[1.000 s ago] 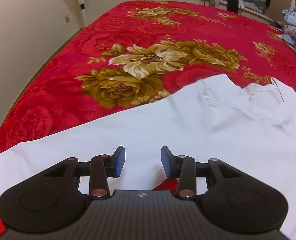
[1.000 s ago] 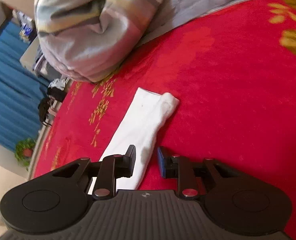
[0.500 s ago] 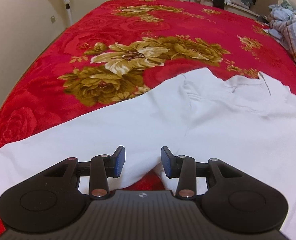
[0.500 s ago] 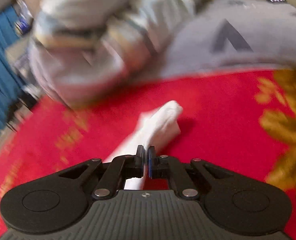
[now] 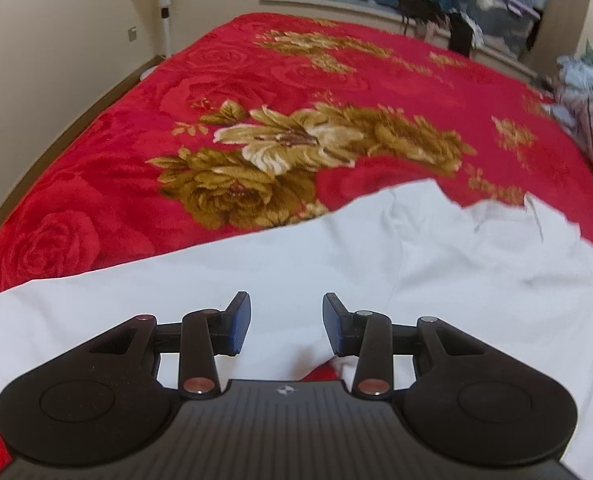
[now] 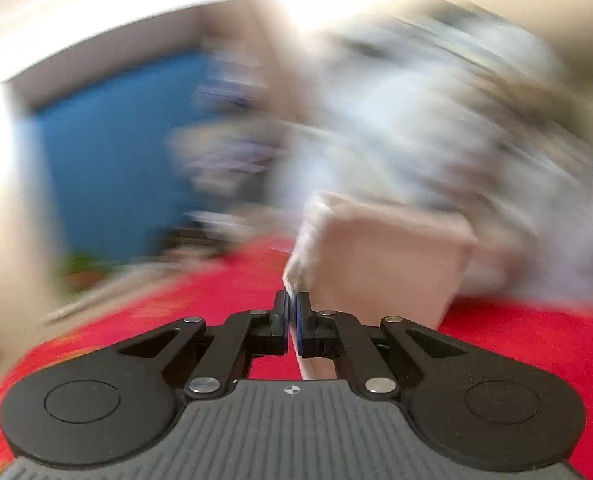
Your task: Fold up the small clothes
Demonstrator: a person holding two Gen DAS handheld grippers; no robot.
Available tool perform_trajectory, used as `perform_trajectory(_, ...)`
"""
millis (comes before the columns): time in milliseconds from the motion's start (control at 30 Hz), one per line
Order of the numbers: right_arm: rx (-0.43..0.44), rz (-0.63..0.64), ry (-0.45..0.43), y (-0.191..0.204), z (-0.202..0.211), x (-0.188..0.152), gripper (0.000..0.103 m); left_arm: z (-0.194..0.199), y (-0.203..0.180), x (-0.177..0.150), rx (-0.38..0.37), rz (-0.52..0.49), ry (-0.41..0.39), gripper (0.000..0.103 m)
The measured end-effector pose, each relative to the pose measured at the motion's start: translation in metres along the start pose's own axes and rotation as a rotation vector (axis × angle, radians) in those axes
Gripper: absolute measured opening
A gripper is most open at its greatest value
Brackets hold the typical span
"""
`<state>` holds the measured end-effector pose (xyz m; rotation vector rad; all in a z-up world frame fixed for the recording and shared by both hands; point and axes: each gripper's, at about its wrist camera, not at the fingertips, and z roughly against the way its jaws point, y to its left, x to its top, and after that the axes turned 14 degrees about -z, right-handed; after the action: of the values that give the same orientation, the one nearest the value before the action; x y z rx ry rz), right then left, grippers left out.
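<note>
Left wrist view: left gripper (image 5: pixel 286 322) parted over white garment (image 5: pixel 336 264), gripping nothing. Right wrist view, blurred: right gripper (image 6: pixel 292 322) clamped on white sleeve (image 6: pixel 376 264) at centre.

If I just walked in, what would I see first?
A big red blanket with golden flowers covers the whole bed. A white garment lies spread across its near side, under the open left tongs. The right tongs are pinched shut on a pale piece of cloth, lifted and blurry.
</note>
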<state>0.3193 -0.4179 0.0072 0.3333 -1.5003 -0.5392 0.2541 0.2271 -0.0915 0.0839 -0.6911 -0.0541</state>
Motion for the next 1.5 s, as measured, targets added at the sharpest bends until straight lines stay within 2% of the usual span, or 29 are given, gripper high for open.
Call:
perform_trajectory(67,0.226,0.036,0.070,0.076,0.022,-0.029,0.004,0.004,0.001,0.003,-0.014,0.018,-0.012,0.044)
perform_trajectory(133,0.409,-0.007,0.225,0.134,0.041,-0.071,0.007,0.007,0.002,0.006,-0.031,0.033,-0.023,0.044)
perform_trajectory(167,0.478,-0.040,0.356,0.155,0.045,-0.096,0.020,0.009,0.002,0.006,-0.039,0.041,-0.026,0.044)
perform_trajectory(200,0.510,-0.069,0.485,0.169,0.047,-0.120,0.032,0.010,0.003,0.007,-0.048,0.050,-0.028,0.044)
perform_trajectory(300,0.474,-0.072,0.853,0.184,0.059,-0.181,0.035,0.012,0.006,0.008,-0.072,0.071,-0.033,0.044)
perform_trajectory(333,0.446,-0.044,0.929,0.181,0.066,-0.192,0.035,0.013,0.005,0.008,-0.079,0.073,-0.032,0.044)
perform_trajectory(400,0.376,0.046,0.991,0.168,0.080,-0.197,0.035,0.013,0.002,0.009,-0.093,0.061,-0.034,0.044)
perform_trajectory(467,0.312,0.149,0.991,0.152,0.094,-0.187,0.035,0.014,-0.003,0.010,-0.100,0.050,-0.040,0.044)
perform_trajectory(500,0.276,0.206,0.960,0.140,0.096,-0.176,0.037,0.013,-0.006,0.010,-0.106,0.045,-0.042,0.043)
perform_trajectory(567,0.188,0.240,0.901,0.113,0.095,-0.161,0.040,0.012,-0.011,0.009,-0.116,0.041,-0.051,0.042)
perform_trajectory(633,0.108,0.156,0.861,0.085,0.090,-0.149,0.040,0.010,-0.017,0.008,-0.133,0.047,-0.068,0.026)
perform_trajectory(667,0.070,0.089,0.844,0.069,0.091,-0.147,0.040,0.008,-0.018,0.007,-0.147,0.059,-0.077,0.023)
perform_trajectory(800,-0.069,-0.209,0.783,0.018,0.071,-0.150,0.041,-0.002,-0.024,0.004,-0.205,0.119,-0.095,0.020)
perform_trajectory(833,-0.079,-0.288,0.760,0.010,0.064,-0.151,0.041,-0.006,-0.026,0.004,-0.210,0.124,-0.100,0.020)
perform_trajectory(900,-0.083,-0.337,0.755,0.002,0.048,-0.160,0.041,-0.014,-0.031,0.003,-0.214,0.129,-0.102,0.021)
perform_trajectory(967,-0.134,-0.398,0.757,-0.009,0.036,-0.166,0.041,-0.024,-0.035,0.002,-0.221,0.137,-0.102,0.021)
perform_trajectory(1067,-0.169,-0.494,0.809,-0.020,0.019,-0.181,0.042,-0.041,-0.042,0.000,-0.238,0.138,-0.110,0.021)
perform_trajectory(1133,-0.200,-0.521,0.827,-0.025,0.012,-0.188,0.042,-0.054,-0.044,0.000,-0.254,0.148,-0.117,0.021)
perform_trajectory(1233,-0.231,-0.539,0.805,-0.025,0.006,-0.189,0.042,-0.072,-0.042,-0.001,-0.268,0.215,-0.121,0.025)
perform_trajectory(1267,-0.243,-0.533,0.796,-0.026,0.005,-0.187,0.039,-0.078,-0.040,-0.001,-0.278,0.242,-0.126,0.026)
perform_trajectory(1333,-0.288,-0.516,0.777,-0.029,0.004,-0.185,0.005,-0.087,-0.038,-0.001,-0.281,0.282,-0.132,0.030)
perform_trajectory(1433,-0.347,-0.558,0.742,-0.040,0.007,-0.184,0.003,-0.099,-0.036,0.000,-0.273,0.313,-0.118,0.030)
perform_trajectory(1500,-0.364,-0.543,0.726,-0.040,0.008,-0.182,0.003,-0.106,-0.036,-0.001,-0.277,0.330,-0.131,0.030)
